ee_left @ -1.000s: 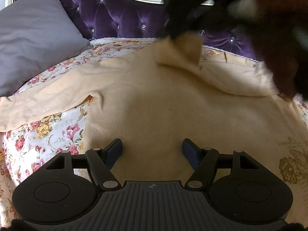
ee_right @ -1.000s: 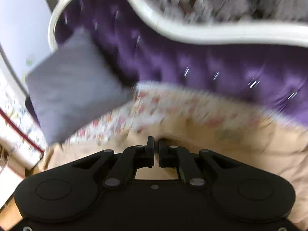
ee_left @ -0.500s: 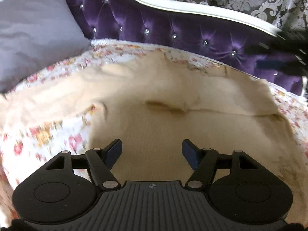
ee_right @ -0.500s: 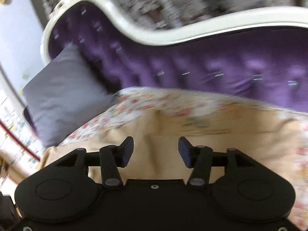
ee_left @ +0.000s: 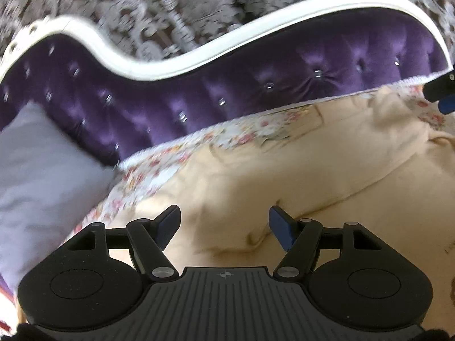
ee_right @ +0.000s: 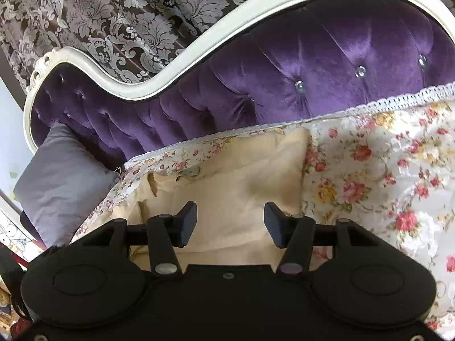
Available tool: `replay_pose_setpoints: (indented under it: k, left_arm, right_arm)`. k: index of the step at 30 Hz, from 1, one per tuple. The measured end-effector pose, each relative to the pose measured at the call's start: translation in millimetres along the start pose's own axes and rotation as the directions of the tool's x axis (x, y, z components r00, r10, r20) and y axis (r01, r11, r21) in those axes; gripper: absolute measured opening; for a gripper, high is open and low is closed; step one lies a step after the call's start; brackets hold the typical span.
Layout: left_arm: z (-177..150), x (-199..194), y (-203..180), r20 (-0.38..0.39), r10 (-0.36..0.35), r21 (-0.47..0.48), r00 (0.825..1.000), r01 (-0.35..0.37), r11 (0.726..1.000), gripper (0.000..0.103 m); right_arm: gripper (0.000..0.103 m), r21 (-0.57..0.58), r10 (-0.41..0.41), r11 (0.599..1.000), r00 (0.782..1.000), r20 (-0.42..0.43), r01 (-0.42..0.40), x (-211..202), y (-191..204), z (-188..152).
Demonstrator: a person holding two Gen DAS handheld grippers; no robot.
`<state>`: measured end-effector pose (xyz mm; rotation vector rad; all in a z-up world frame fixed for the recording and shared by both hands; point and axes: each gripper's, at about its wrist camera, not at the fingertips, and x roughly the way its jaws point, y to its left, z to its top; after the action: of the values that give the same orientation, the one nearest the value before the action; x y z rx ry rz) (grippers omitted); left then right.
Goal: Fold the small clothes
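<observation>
A cream knit garment (ee_left: pixel 284 176) lies spread on the floral bedspread (ee_left: pixel 250 136). My left gripper (ee_left: pixel 224 228) is open and empty, just above the garment's wrinkled cloth. In the right wrist view the garment's right part (ee_right: pixel 236 176) lies flat with its edge against the floral bedspread (ee_right: pixel 369 170). My right gripper (ee_right: pixel 230 224) is open and empty, low over that part. A bit of the right gripper shows at the right edge of the left wrist view (ee_left: pixel 443 93).
A purple tufted headboard (ee_right: pixel 298 65) with a white frame stands behind the bed. A grey pillow (ee_left: pixel 37 176) lies at the left, also in the right wrist view (ee_right: pixel 62 176). Patterned curtain (ee_right: pixel 113 14) hangs behind.
My right gripper let go of the garment part it held up, opened, and moved right. The part now lies flat. My left gripper stayed open and tilted up toward the headboard.
</observation>
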<state>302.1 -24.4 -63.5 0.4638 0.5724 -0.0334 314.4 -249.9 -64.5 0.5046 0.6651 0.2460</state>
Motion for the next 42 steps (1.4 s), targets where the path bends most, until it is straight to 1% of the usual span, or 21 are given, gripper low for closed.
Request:
replay_pose_setpoints:
  k: [2,5,8,10,13,16,18,21,22,24,26,28,30,32,35,36,37,38,39,41,42]
  left_arm:
    - [3,9,-12,0.005,0.009,0.042,1.000,-0.009,0.999,0.068]
    - [6,26,-26,-0.019,0.022,0.097,1.000,-0.020,0.995,0.068]
    - [10,50,-23,-0.069,0.061,0.103,0.996,-0.053,0.993,0.068]
    - [11,61,-9,-0.100,0.108,0.084,0.989,-0.100,0.991,0.068]
    - [9,78,34,-0.190,0.183,-0.007,0.965,-0.187,0.982,0.067]
    - [0,95,87,-0.302,0.162,-0.165,0.940,-0.219,0.962,0.068]
    - [-7,95,114,-0.330,0.155,-0.238,0.931,-0.241,0.941,0.067]
    - [-16,90,143,-0.378,0.201,-0.282,0.903,-0.320,0.904,0.066]
    - [-18,87,150,-0.383,0.196,-0.304,0.903,-0.323,0.896,0.066]
    - [-23,79,160,-0.379,0.169,-0.349,0.910,-0.309,0.885,0.066]
    - [-25,65,157,-0.349,0.141,-0.365,0.927,-0.272,0.890,0.066]
    - [-25,54,147,-0.300,0.099,-0.371,0.949,-0.212,0.904,0.066]
    - [-25,49,134,-0.250,0.024,-0.388,0.968,-0.123,0.913,0.066]
    - [-26,48,120,-0.233,-0.047,-0.396,0.971,-0.051,0.917,0.066]
    - [-30,56,96,-0.253,-0.104,-0.361,0.962,0.006,0.933,0.066]
    - [-32,58,90,-0.260,-0.097,-0.348,0.961,0.001,0.937,0.067]
    - [-33,56,86,-0.248,-0.080,-0.345,0.966,-0.011,0.938,0.066]
    - [-33,55,84,-0.241,-0.072,-0.344,0.968,-0.016,0.939,0.066]
    - [-31,55,83,-0.239,-0.079,-0.347,0.968,-0.010,0.938,0.066]
    - [-30,58,85,-0.236,-0.109,-0.374,0.966,0.013,0.927,0.066]
    - [-30,58,85,-0.239,-0.117,-0.389,0.964,0.015,0.921,0.066]
  right_arm:
    - [0.060,0.000,0.007,1.000,1.000,0.005,-0.007,-1,-2,-3]
    - [0.060,0.001,0.012,1.000,1.000,0.005,-0.012,-1,-5,-10]
    - [0.060,0.011,0.016,1.000,1.000,0.004,-0.016,1,-9,-15]
    - [0.060,0.009,0.006,1.000,1.000,0.001,-0.006,1,-12,-16]
    - [0.060,-0.004,-0.014,1.000,1.000,0.008,0.014,-2,-17,-13]
    - [0.060,-0.012,-0.040,0.999,0.999,0.020,0.040,-2,-24,-4]
    - [0.060,-0.017,-0.053,0.998,0.998,0.023,0.053,1,-27,4]
    - [0.061,-0.031,-0.072,0.997,0.997,0.020,0.073,12,-31,16]
    - [0.061,-0.033,-0.075,0.997,0.997,0.015,0.075,17,-32,19]
    - [0.062,-0.030,-0.078,0.996,0.997,0.005,0.078,27,-34,24]
    - [0.066,-0.024,-0.079,0.997,0.997,-0.009,0.079,37,-36,28]
    - [0.067,-0.021,-0.087,0.996,0.996,-0.019,0.086,48,-38,31]
    - [0.067,-0.011,-0.097,0.995,0.995,-0.029,0.097,58,-40,35]
    - [0.067,0.002,-0.110,0.994,0.993,-0.039,0.110,65,-43,38]
    - [0.067,0.027,-0.103,0.994,0.993,-0.060,0.105,76,-46,41]
    - [0.060,0.032,-0.089,0.995,0.993,-0.074,0.091,79,-45,42]
    - [0.048,0.019,-0.074,0.997,0.993,-0.091,0.076,83,-43,42]
    - [0.014,-0.019,-0.083,0.997,0.990,-0.110,0.081,86,-38,42]
    - [0.014,-0.087,-0.112,0.991,0.987,-0.118,0.102,88,-30,43]
    - [0.014,-0.239,-0.196,0.956,0.977,-0.087,0.171,89,-13,46]
    - [0.013,-0.278,-0.224,0.941,0.972,-0.076,0.195,90,-9,48]
